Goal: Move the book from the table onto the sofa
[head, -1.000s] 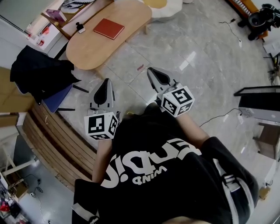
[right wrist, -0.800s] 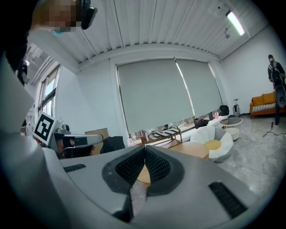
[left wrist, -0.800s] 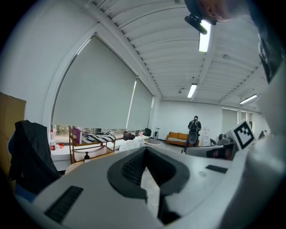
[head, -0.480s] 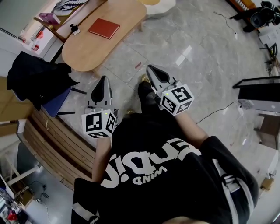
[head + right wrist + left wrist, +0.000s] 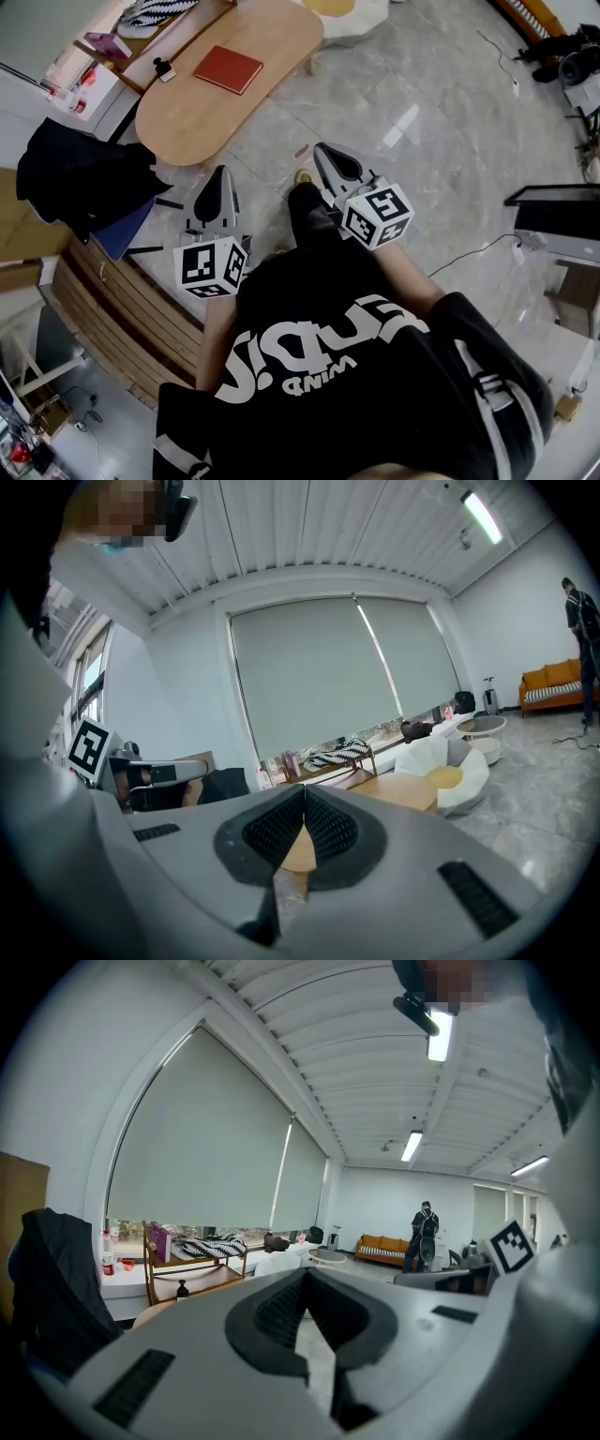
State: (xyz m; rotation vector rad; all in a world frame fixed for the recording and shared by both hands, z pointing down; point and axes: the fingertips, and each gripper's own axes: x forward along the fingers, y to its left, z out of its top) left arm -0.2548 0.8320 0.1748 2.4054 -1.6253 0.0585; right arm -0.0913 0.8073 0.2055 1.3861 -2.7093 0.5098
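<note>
While the book [image 5: 228,70] lies flat on the far part of the wooden surface [image 5: 192,127], well apart from both grippers, the step in hand looks like the approach, with nothing grasped yet. The left gripper [image 5: 222,174] and the right gripper [image 5: 325,150] are both clenched and empty, held out over the floor in front of the person and pointing roughly toward the surface. To do this well, the person should close in on the side of the surface nearest the book, so that neither arm has to reach across the whole top. The jaws of the gripper chosen should be spread before it arrives, not at the book. Because the book is thin and flat, a grip from straight above will likely fail. A better way is to come in low and level at one edge, work one jaw under the cover and pinch. The other gripper can brace the opposite edge to stop it sliding. A small dark bottle [image 5: 164,67] stands near the book and should be kept clear of. An orange sofa [image 5: 380,1246] shows far across the room, probably the goal.
</note>
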